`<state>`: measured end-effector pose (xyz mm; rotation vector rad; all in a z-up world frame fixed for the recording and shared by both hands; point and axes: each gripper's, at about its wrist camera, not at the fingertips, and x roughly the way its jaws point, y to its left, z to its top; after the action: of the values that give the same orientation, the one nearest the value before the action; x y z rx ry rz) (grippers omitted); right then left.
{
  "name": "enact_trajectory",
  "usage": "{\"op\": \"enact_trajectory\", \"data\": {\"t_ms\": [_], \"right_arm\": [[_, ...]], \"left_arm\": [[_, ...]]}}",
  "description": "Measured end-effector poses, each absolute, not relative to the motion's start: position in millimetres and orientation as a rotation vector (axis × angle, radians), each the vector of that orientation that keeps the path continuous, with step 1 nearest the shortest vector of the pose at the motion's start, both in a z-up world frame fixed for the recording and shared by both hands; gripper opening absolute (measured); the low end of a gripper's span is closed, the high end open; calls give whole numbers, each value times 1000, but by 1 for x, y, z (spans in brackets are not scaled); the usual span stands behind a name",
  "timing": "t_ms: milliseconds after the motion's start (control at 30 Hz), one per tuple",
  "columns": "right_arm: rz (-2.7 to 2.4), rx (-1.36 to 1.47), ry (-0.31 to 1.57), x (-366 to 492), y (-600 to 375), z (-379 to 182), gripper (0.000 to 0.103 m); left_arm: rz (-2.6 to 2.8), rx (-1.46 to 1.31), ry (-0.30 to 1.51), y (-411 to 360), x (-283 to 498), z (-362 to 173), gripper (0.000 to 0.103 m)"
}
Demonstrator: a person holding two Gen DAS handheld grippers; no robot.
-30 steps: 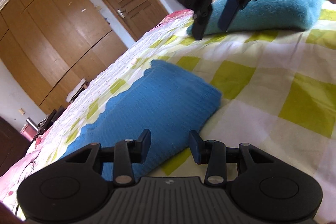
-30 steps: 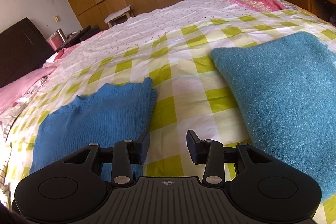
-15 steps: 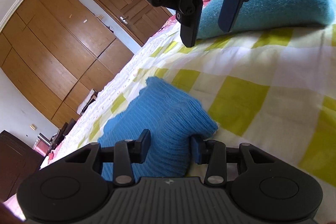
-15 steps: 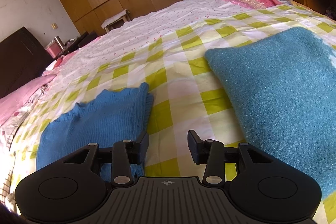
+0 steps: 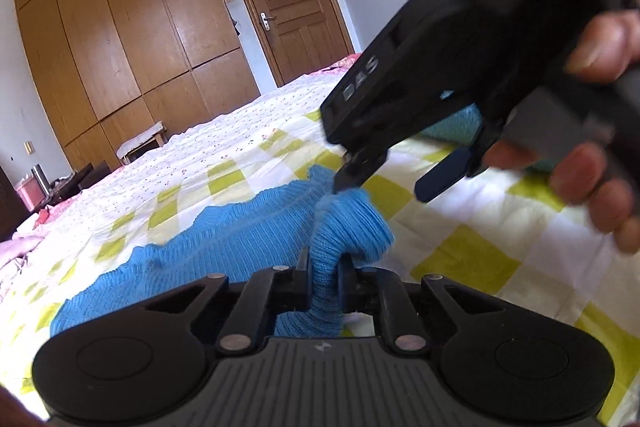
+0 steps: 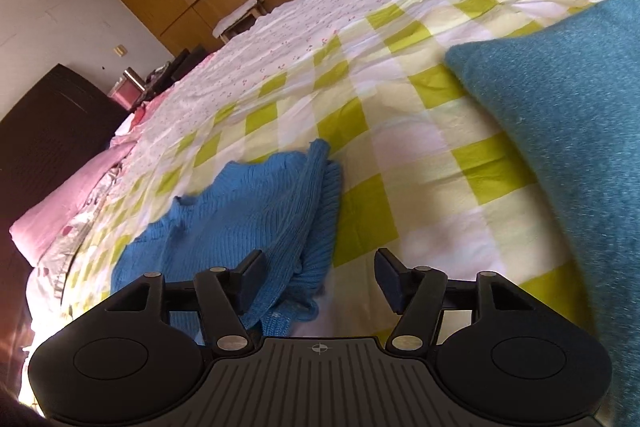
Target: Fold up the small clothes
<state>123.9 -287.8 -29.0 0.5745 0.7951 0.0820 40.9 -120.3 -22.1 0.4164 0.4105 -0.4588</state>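
The blue knit garment (image 5: 224,251) lies on the checked bed cover (image 5: 460,259), near its edge. The left tongs (image 5: 324,279) have just been closing and now pinch a bunched corner; the right tongs (image 6: 320,277), just been opening, stand released over another corner. Next: clench there, then carry both corners across.

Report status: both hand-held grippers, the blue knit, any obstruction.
Left hand-held gripper just closed, pinching blue knit. Right hand-held gripper just opened, jaws empty over the knit's edge. Teal pillow lies apart, not obstructing.
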Motion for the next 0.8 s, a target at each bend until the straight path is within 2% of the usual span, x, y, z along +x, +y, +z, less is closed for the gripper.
{"op": "enact_trajectory", "data": {"t_ms": [100, 233, 600, 800], "right_arm": [[77, 604, 805, 136, -284, -37, 69], [60, 642, 830, 141, -286, -51, 70], [151, 814, 816, 161, -304, -63, 73], [188, 740, 828, 180, -292, -60, 73]], "left_arm": [[-473, 390, 419, -117, 42, -22, 18], [-487, 378, 427, -116, 45, -27, 18], [-552, 533, 418, -128, 33, -53, 21], [-545, 610, 384, -137, 24, -60, 34]]}}
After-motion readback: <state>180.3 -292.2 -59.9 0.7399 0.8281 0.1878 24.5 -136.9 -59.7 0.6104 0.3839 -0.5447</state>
